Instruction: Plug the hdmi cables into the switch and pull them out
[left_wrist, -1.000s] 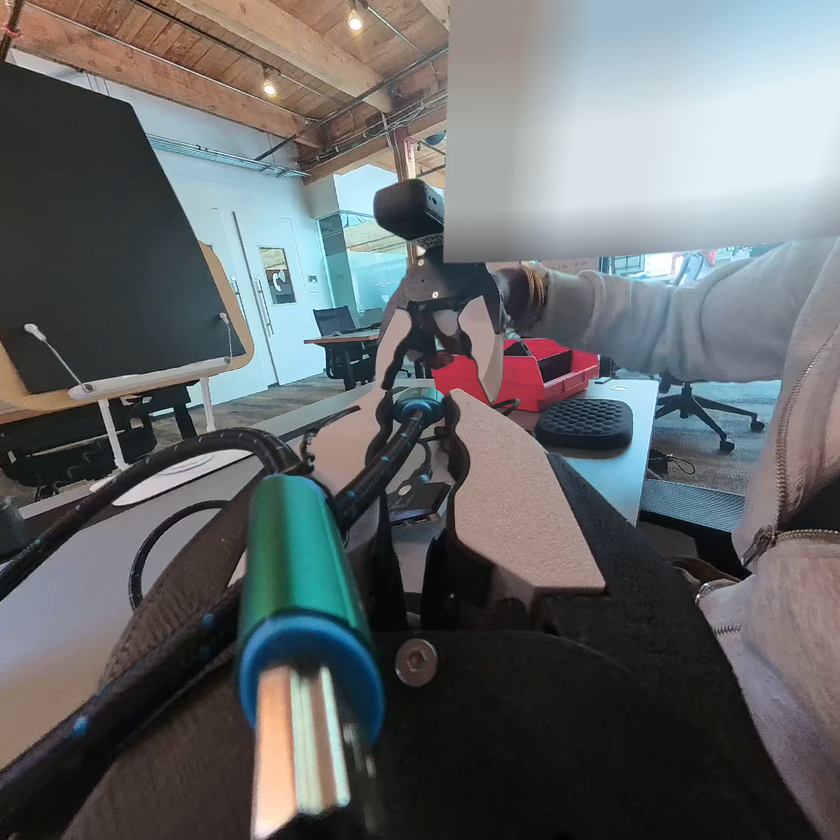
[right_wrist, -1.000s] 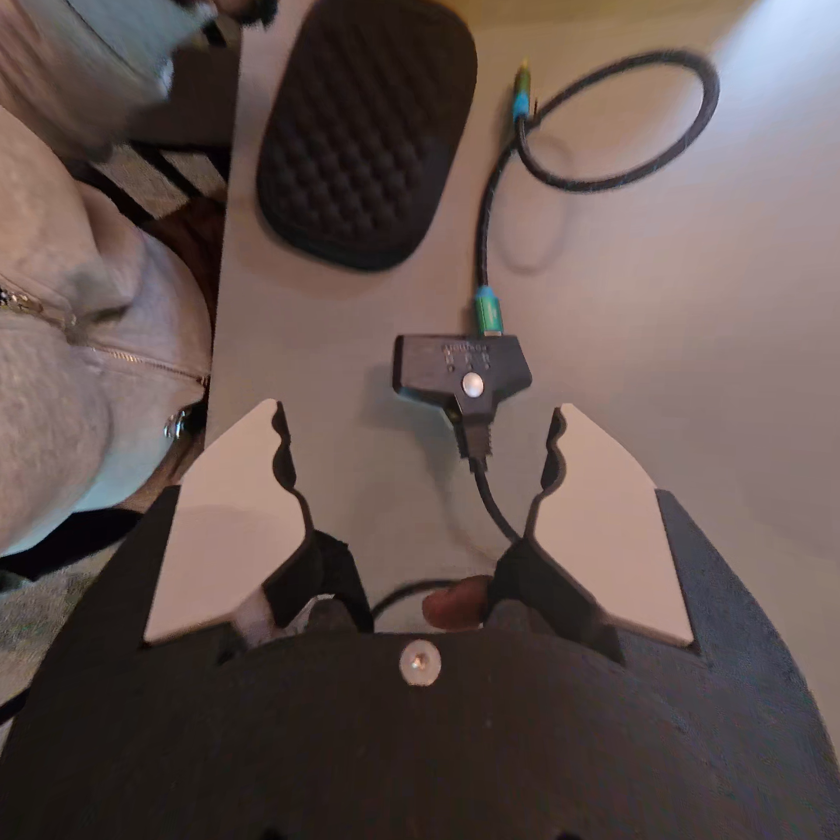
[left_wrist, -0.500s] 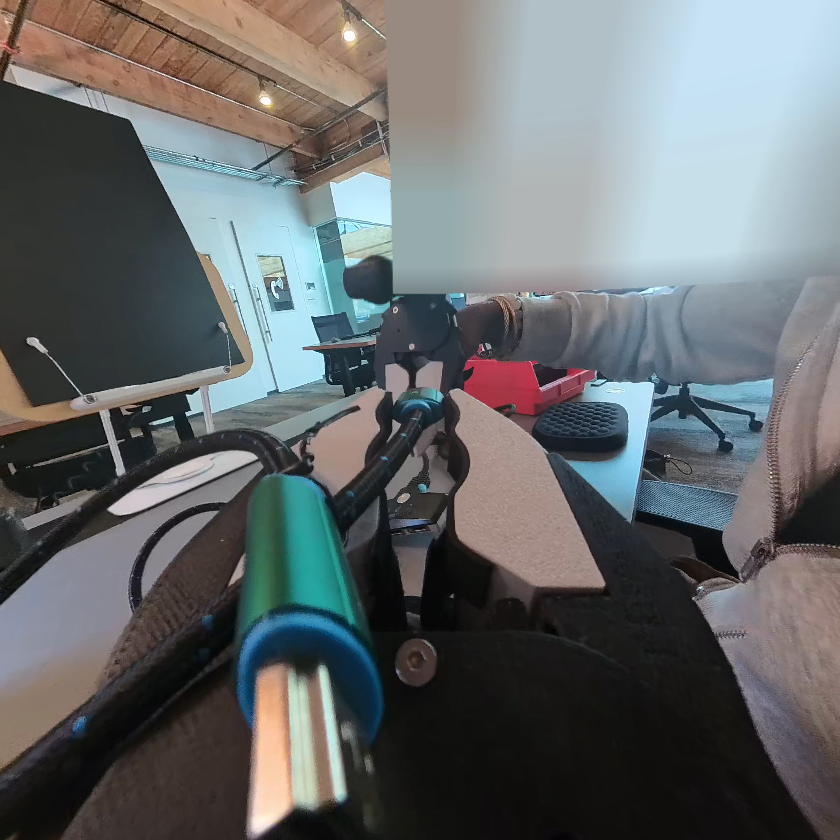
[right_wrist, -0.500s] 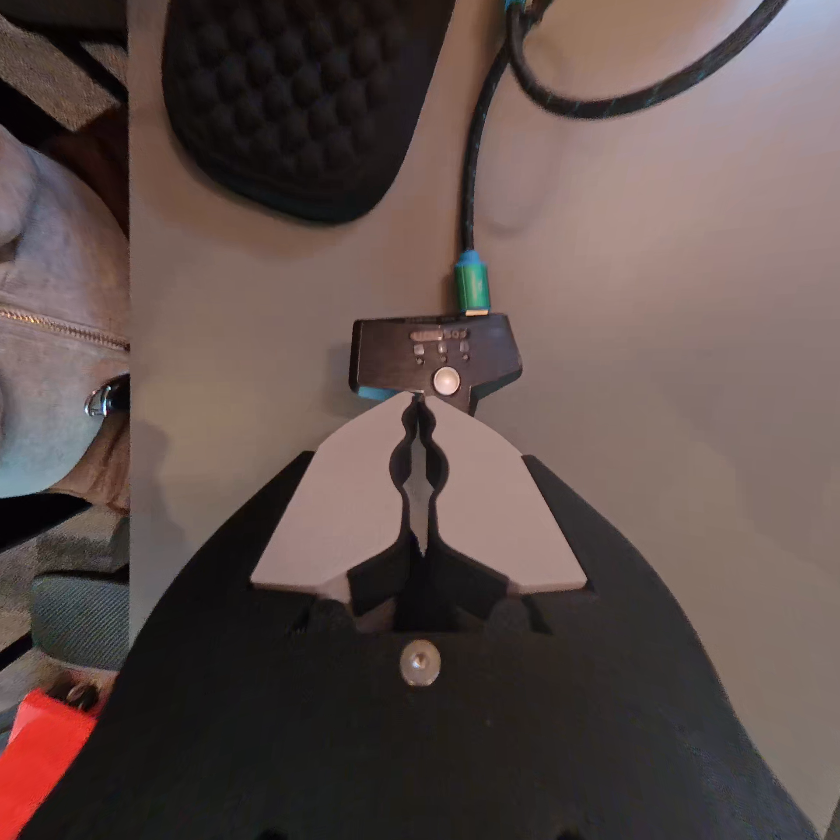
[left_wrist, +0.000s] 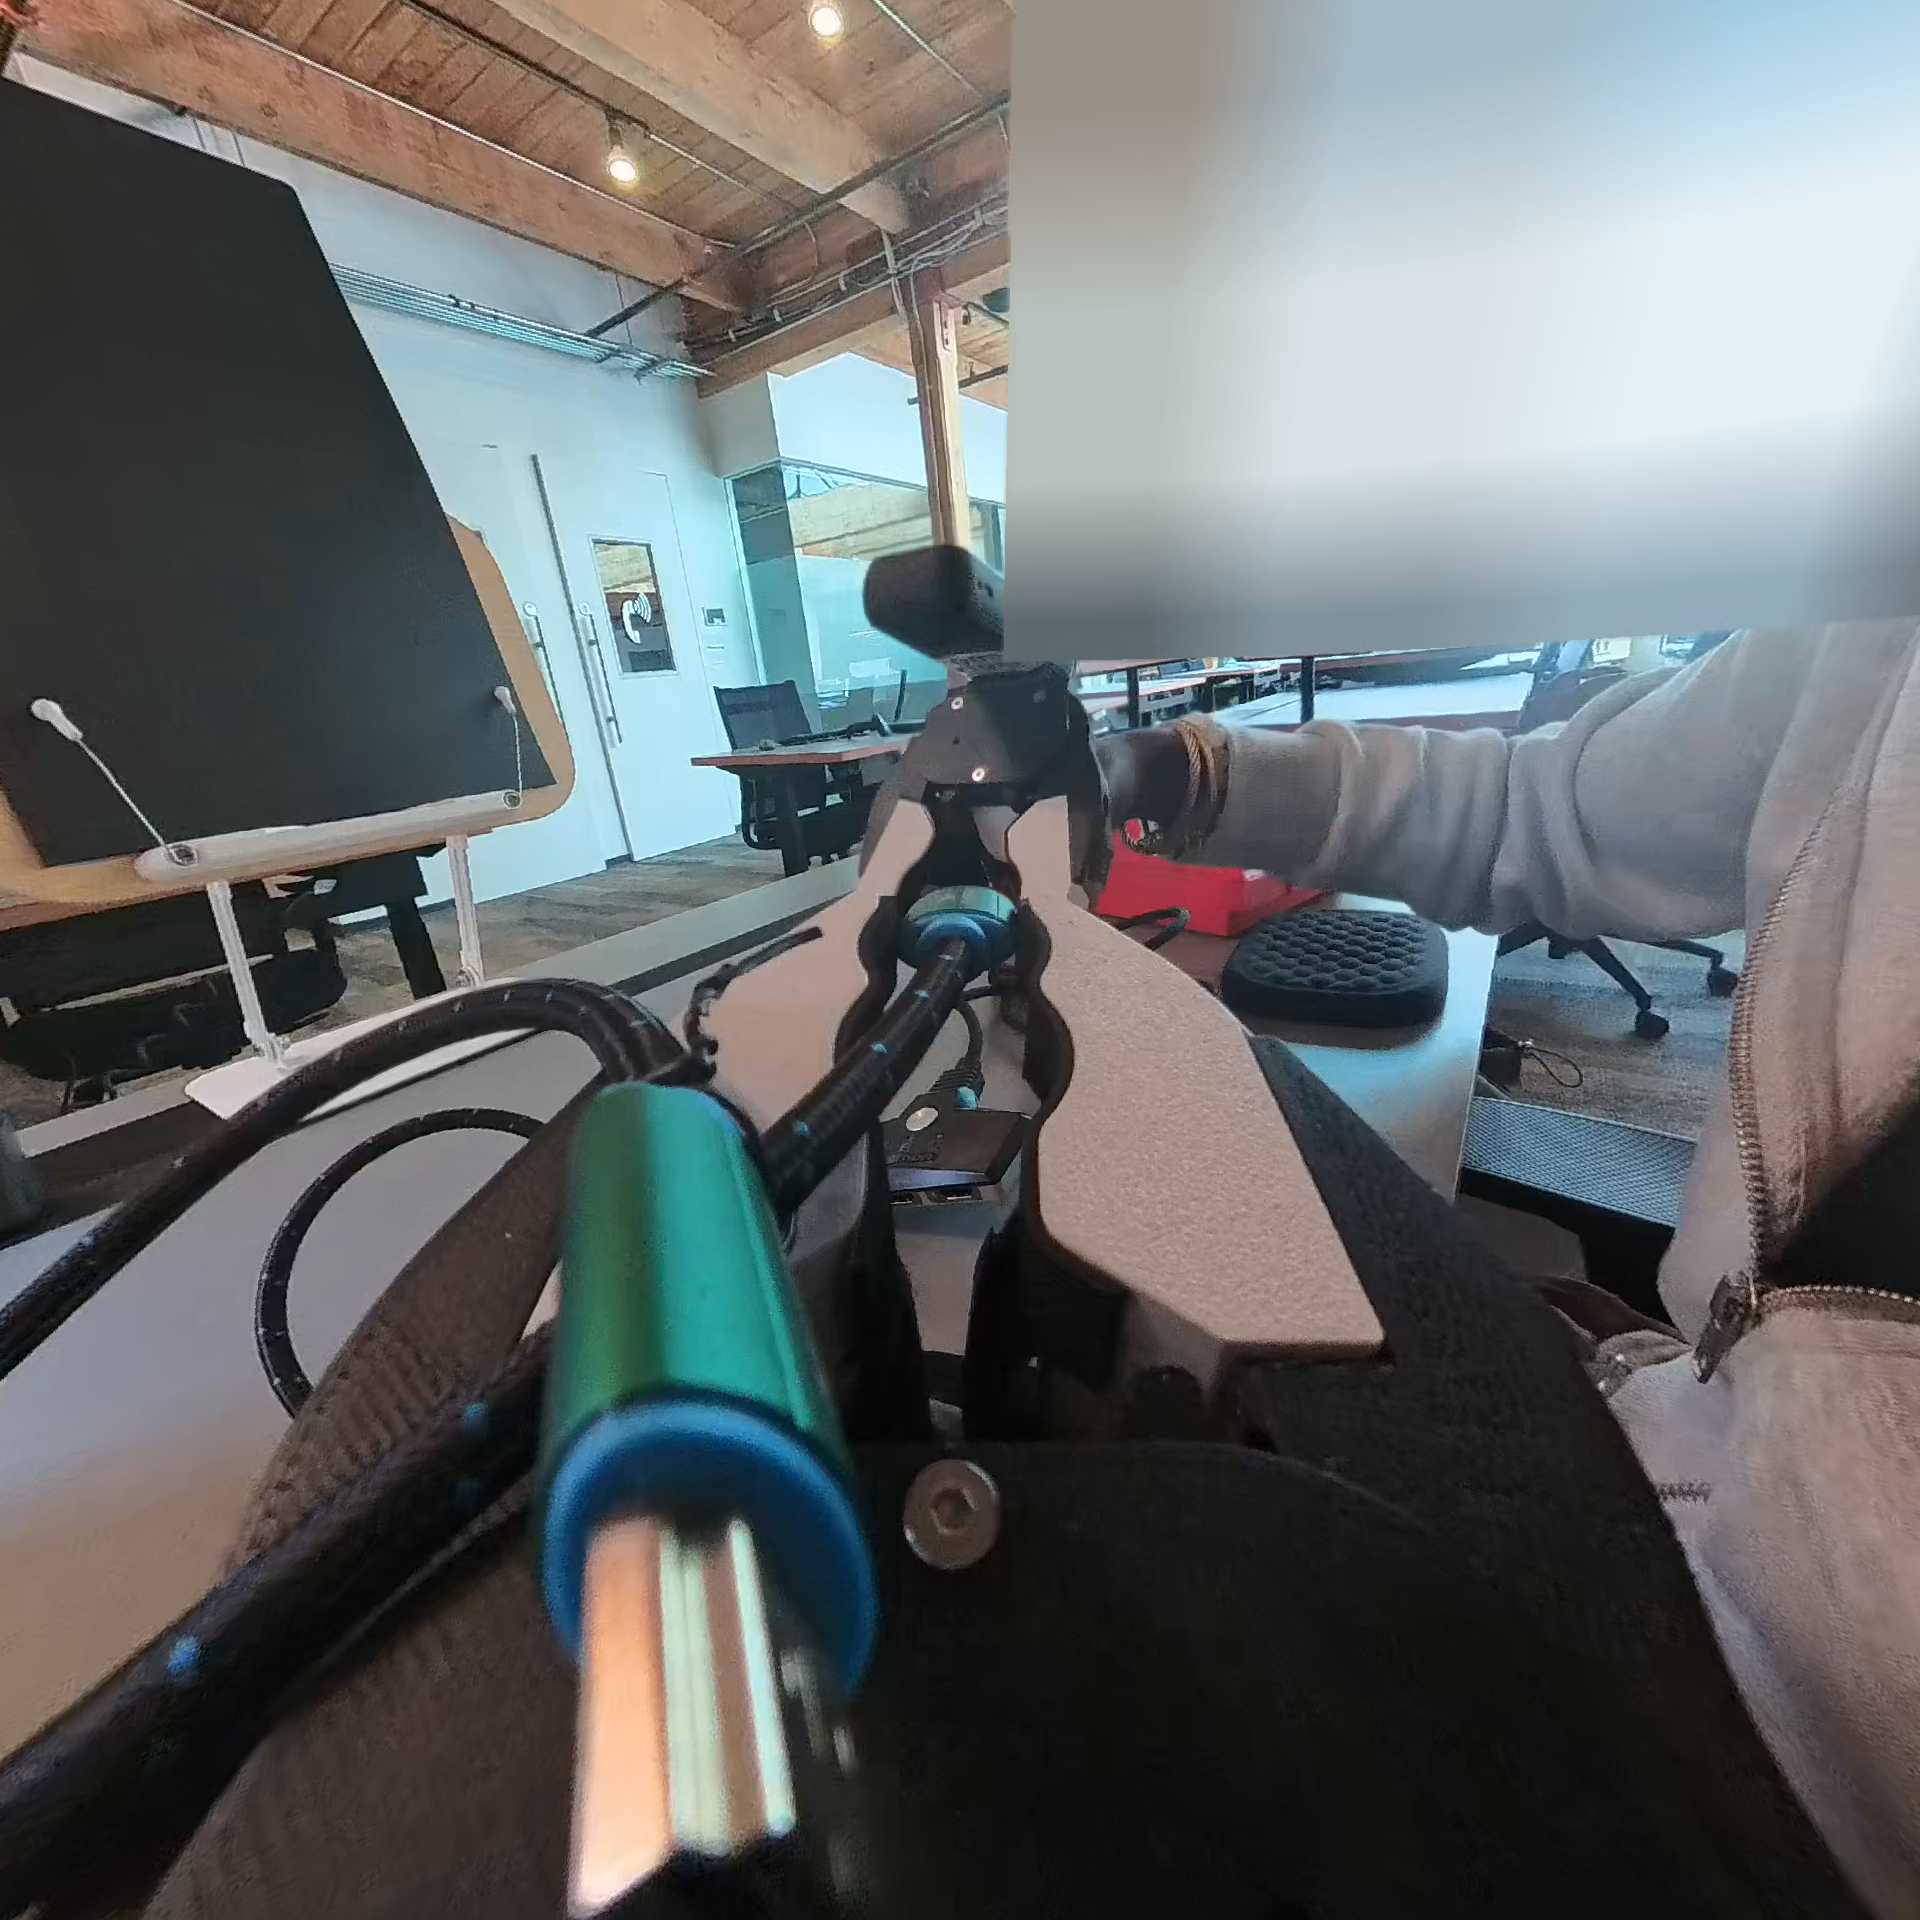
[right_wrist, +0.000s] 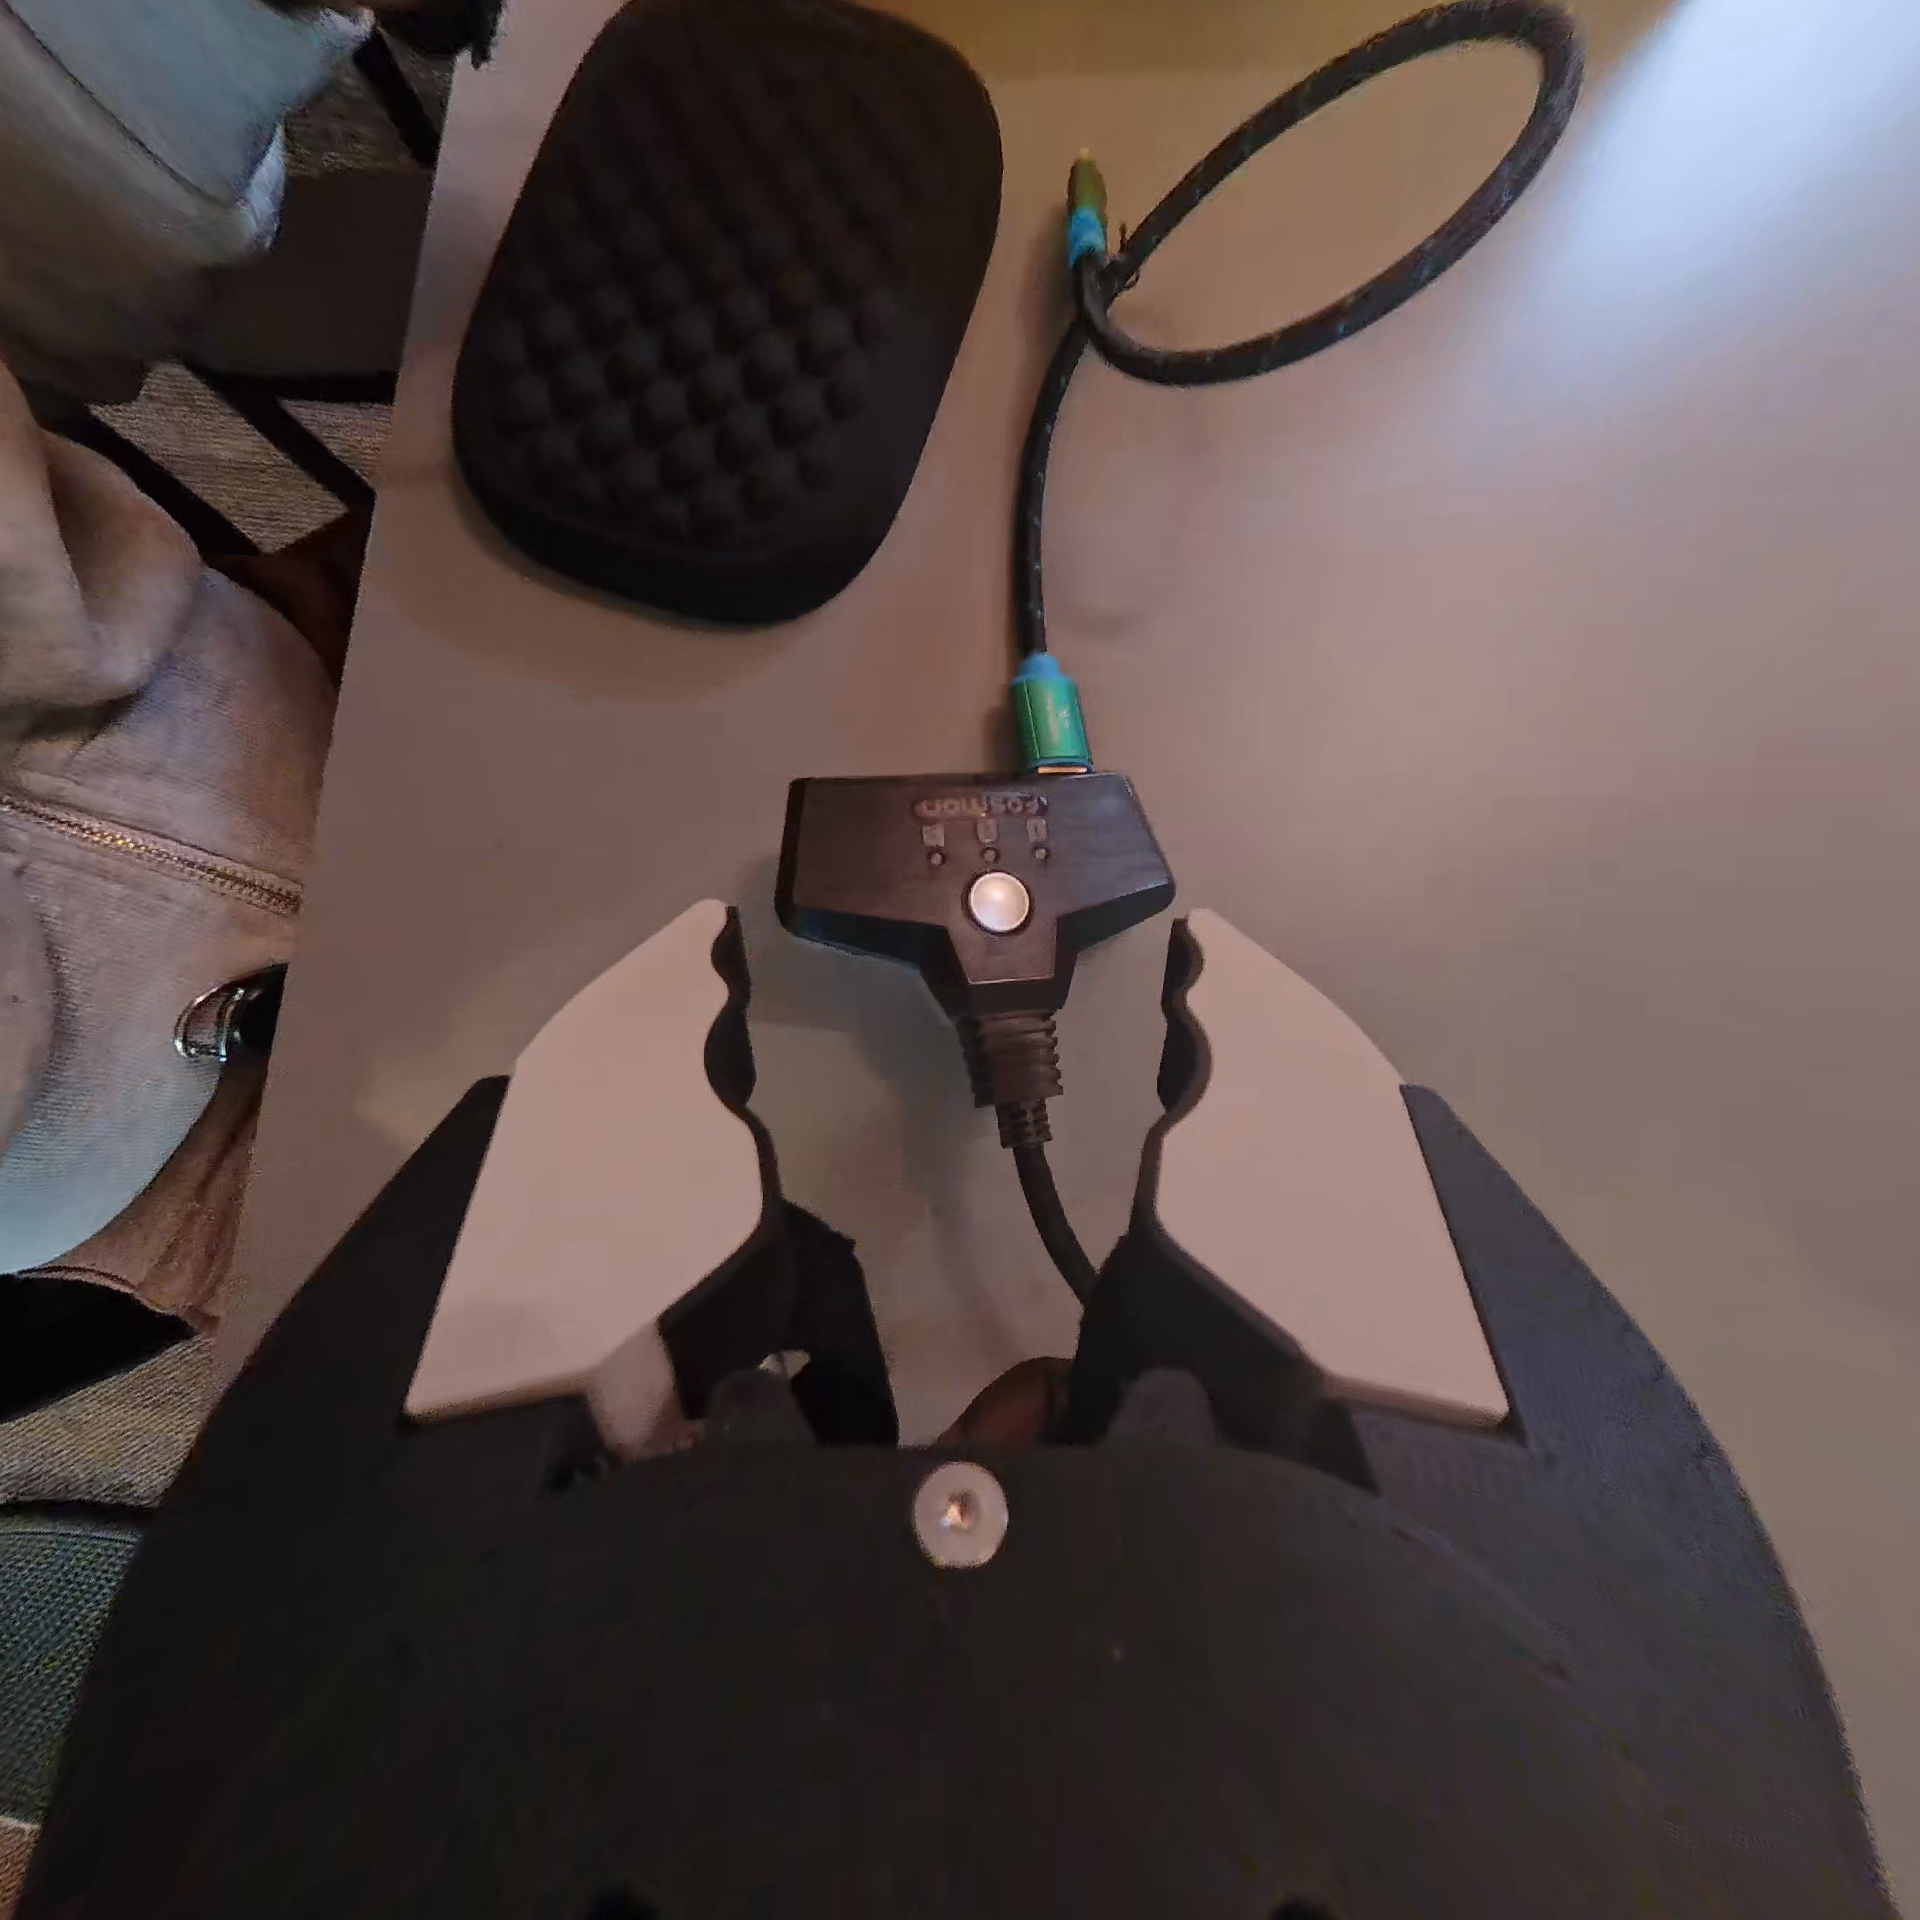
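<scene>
The black HDMI switch (right_wrist: 977, 862) with a round silver button lies on the grey table (right_wrist: 1507, 987). A green HDMI plug (right_wrist: 1049, 722) sits in a port on its far side; its braided cable (right_wrist: 1351, 270) loops away to a loose end (right_wrist: 1086, 208). My right gripper (right_wrist: 956, 925) is open and empty, its fingers on either side of the switch's tail. My left gripper (left_wrist: 951, 935) is shut on a second braided HDMI cable (left_wrist: 883, 1049) just behind its blue-collared plug. That cable's other green plug (left_wrist: 675, 1299) lies over the gripper body. The switch (left_wrist: 951, 1138) shows below the left fingers, with the right gripper (left_wrist: 966, 842) beyond.
A black dimpled wrist pad (right_wrist: 727, 312) lies at the table's edge left of the cable. A red bin (left_wrist: 1195, 894) stands behind it. A person's grey sleeve (left_wrist: 1507, 810) reaches across on the right. A black board on a stand (left_wrist: 187, 520) is at the left.
The right gripper was shut with its tips at the switch's tail half a second ago; it is now open again and drawn back. The left gripper still holds its cable.
</scene>
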